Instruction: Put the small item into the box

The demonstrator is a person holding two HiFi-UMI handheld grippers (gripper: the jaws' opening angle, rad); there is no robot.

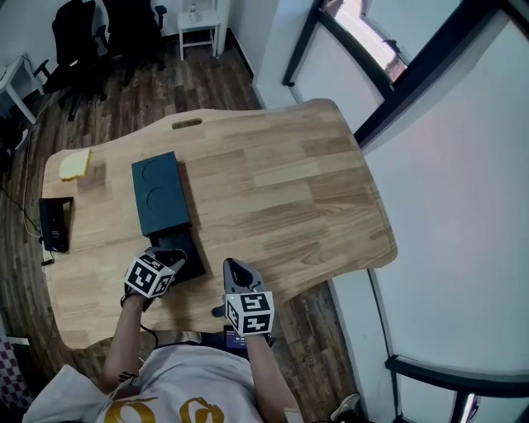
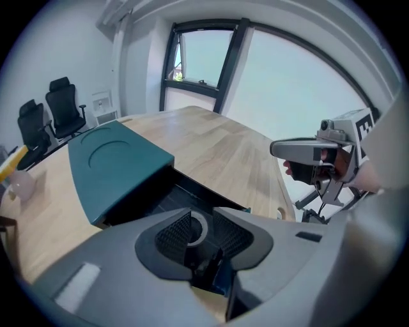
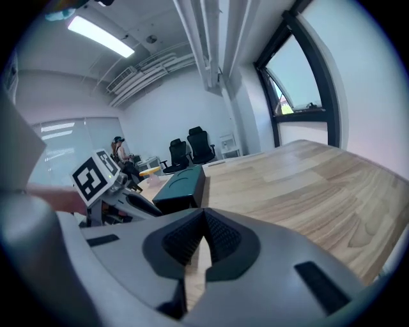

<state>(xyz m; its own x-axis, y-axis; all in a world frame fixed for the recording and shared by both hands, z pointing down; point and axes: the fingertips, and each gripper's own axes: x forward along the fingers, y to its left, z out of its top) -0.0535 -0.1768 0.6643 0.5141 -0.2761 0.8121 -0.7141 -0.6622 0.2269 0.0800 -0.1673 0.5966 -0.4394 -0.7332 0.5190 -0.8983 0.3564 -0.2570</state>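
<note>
A dark teal box (image 1: pixel 159 194) lies on the wooden table (image 1: pixel 281 190), with its black drawer (image 1: pixel 180 245) pulled out toward me. My left gripper (image 1: pixel 182 258) hovers over that drawer, tilted downward and open. In the left gripper view a small pale ring (image 2: pixel 203 225) shows in the gap between the pads of the left gripper (image 2: pixel 196 233). The pads do not press it, and it seems to lie in the drawer (image 2: pixel 160 201). My right gripper (image 1: pixel 234 266) hangs at the table's near edge to the right of the drawer. Its pads meet at the tips, with nothing between them (image 3: pixel 204 220).
A yellow item (image 1: pixel 74 165) and a black device (image 1: pixel 53 223) lie at the table's left end. Black office chairs (image 1: pixel 83 33) and a white side table (image 1: pixel 198 25) stand beyond the far edge. A window wall (image 1: pixel 430 74) runs along the right.
</note>
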